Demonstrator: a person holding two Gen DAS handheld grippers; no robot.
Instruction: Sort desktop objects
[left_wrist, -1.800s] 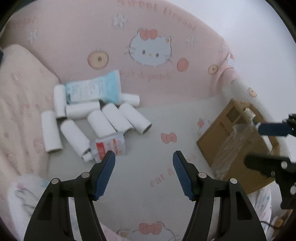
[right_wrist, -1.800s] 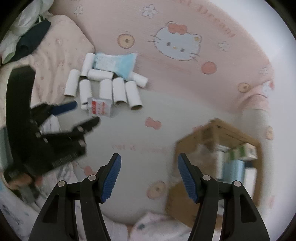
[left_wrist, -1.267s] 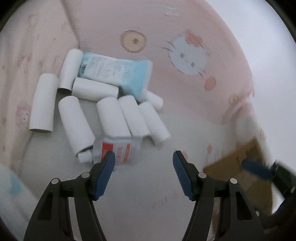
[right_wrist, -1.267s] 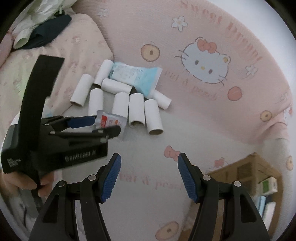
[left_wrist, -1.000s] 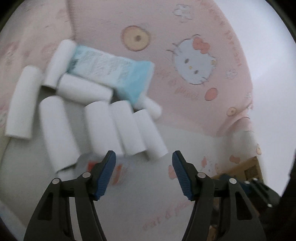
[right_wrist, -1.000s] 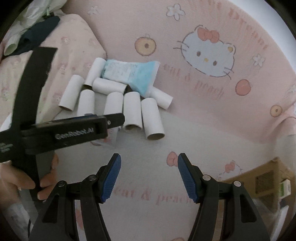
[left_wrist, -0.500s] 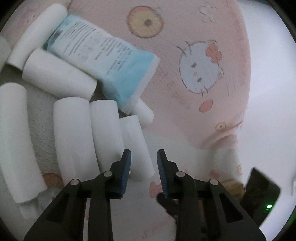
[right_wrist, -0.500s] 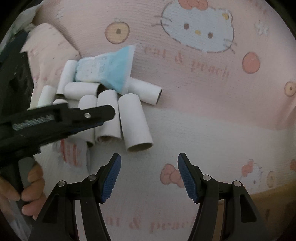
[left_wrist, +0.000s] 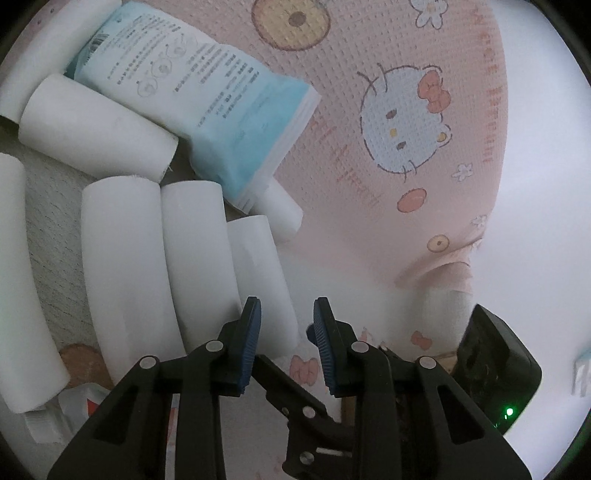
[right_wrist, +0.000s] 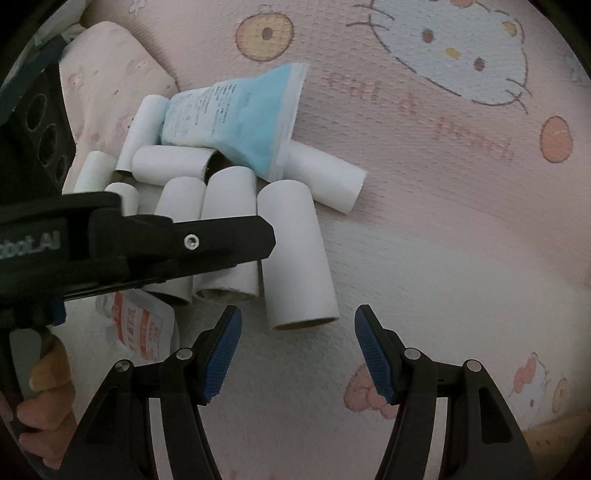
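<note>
Several white paper tubes lie in a pile on the pink Hello Kitty cloth. My left gripper (left_wrist: 286, 339) has narrowed its jaws around the near end of the rightmost tube (left_wrist: 260, 280). In the right wrist view that tube (right_wrist: 295, 254) lies just ahead of my right gripper (right_wrist: 297, 354), which is open and empty. The left gripper's arm (right_wrist: 155, 236) crosses over the pile there. A blue-and-white pack (left_wrist: 207, 96) rests on the far tubes and also shows in the right wrist view (right_wrist: 236, 122). A small red-and-white sachet (right_wrist: 142, 325) lies near the left.
The cloth rises into a padded pink wall (left_wrist: 406, 155) behind the pile. A pink cushion (right_wrist: 107, 74) sits at the far left. The right gripper's body (left_wrist: 491, 365) shows at the lower right of the left wrist view.
Both grippers moved in close to the tube pile. My left gripper's jaws went from wide open to narrowed around the rightmost tube. My right gripper stayed open.
</note>
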